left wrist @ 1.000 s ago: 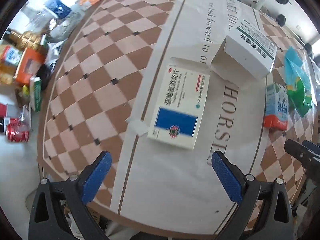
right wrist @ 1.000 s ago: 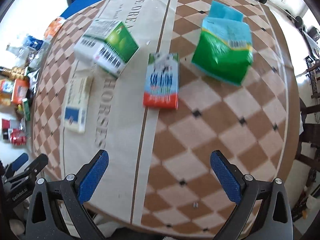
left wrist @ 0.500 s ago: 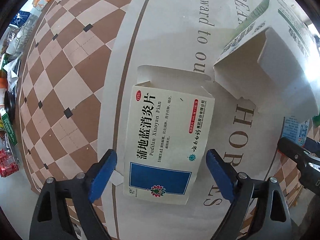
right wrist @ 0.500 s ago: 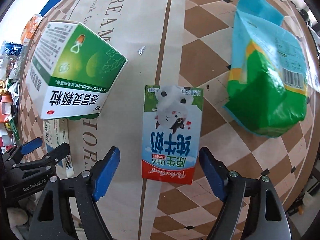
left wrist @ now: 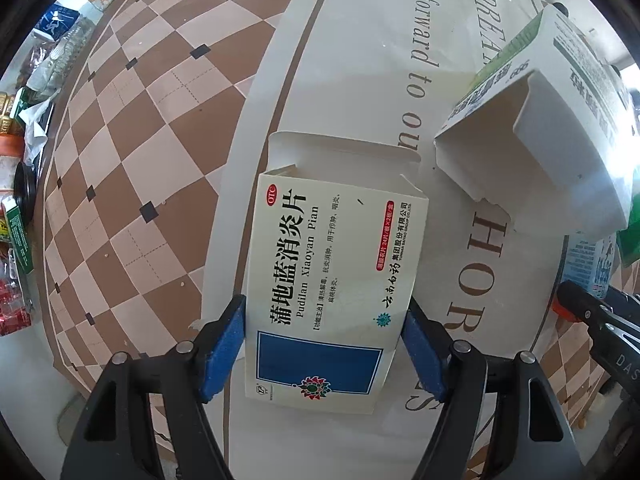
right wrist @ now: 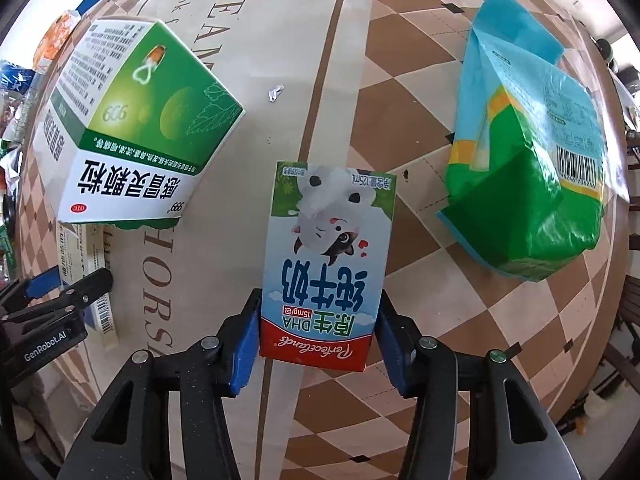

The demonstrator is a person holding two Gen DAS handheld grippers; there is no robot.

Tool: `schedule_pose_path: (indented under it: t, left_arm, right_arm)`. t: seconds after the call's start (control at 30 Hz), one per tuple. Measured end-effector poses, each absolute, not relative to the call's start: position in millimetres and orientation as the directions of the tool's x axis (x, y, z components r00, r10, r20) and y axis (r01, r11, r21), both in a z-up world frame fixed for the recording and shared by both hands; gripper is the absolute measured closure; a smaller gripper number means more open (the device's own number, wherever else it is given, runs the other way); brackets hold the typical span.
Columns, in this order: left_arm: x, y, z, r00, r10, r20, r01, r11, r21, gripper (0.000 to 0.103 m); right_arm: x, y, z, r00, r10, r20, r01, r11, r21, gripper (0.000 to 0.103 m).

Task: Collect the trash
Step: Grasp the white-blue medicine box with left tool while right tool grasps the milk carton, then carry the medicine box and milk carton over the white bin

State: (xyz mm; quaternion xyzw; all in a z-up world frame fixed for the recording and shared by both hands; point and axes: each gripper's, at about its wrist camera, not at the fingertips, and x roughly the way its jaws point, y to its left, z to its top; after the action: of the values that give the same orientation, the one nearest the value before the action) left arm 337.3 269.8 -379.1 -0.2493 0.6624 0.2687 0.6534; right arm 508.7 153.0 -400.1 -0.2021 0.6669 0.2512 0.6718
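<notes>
My left gripper (left wrist: 322, 350) is shut on a flat cream medicine box (left wrist: 332, 288) with a blue panel, lying on the round checkered table (left wrist: 132, 168); its far flap is open. My right gripper (right wrist: 316, 346) is shut on a small milk carton (right wrist: 328, 256) with a cartoon cow, lying on the table (right wrist: 420, 152). The blue pads press both sides of each item. The left gripper also shows at the left edge of the right wrist view (right wrist: 52, 300), on the medicine box (right wrist: 86, 280).
A green and white opened medicine box (right wrist: 132, 128) lies between the two held items, also in the left wrist view (left wrist: 560, 128). A green and blue plastic bag (right wrist: 528, 148) lies to the right. Cans, bottles and packets (left wrist: 16, 200) clutter the floor beyond the left edge.
Both grippers came down and forward over their items and closed: the left on the cream medicine box, the right on the milk carton.
</notes>
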Motion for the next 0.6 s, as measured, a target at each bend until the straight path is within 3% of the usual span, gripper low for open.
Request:
schedule_pose_path:
  t: [0.6]
  left_arm:
    - [269.7, 187.5, -297.8, 0.105, 0.123, -0.987, -0.744, 0.668, 0.004, 0.031]
  right_arm:
    - [464.2, 107.6, -360.8, -0.019, 0.205, -0.978, -0.65, 0.741, 0.168, 0.049]
